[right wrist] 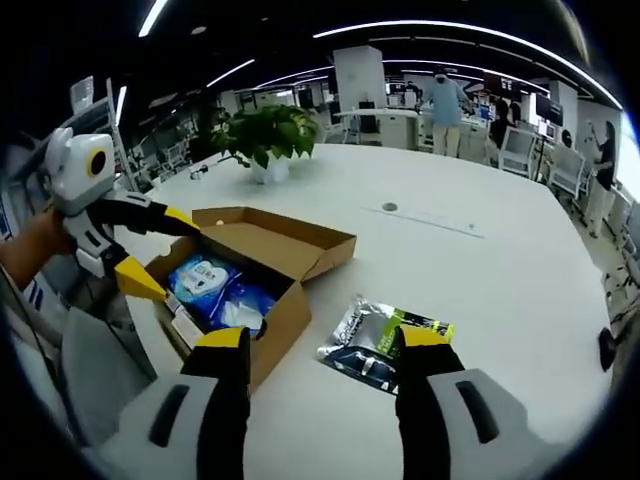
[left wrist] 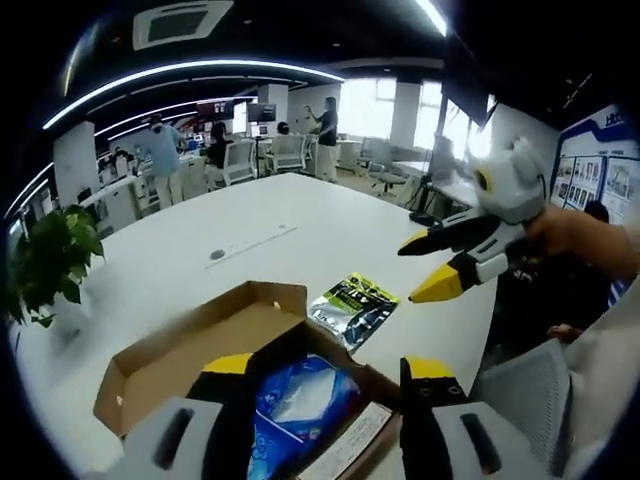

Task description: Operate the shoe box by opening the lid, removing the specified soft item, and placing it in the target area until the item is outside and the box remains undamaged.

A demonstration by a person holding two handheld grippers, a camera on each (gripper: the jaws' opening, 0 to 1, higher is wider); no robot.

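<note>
While the left gripper [left wrist: 330, 385] hangs over the open shoe box [left wrist: 190, 350], its fingers stand apart, empty, above the blue soft packet [left wrist: 295, 400] inside. In the right gripper view, the right gripper [right wrist: 325, 365] gapes empty over a silver-green pouch [right wrist: 385, 345] on the white worktop [right wrist: 480, 270] beside the box.

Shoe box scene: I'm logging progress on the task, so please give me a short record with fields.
box: cardboard shoe box on the white table, lid open
inside box: blue soft pack, not yet out
beside box: silver and green pouch flat on the table
left gripper: open, jaws straddling the box's end
right gripper: open, holding nothing, near the box and pouch
background: potted plant
</note>
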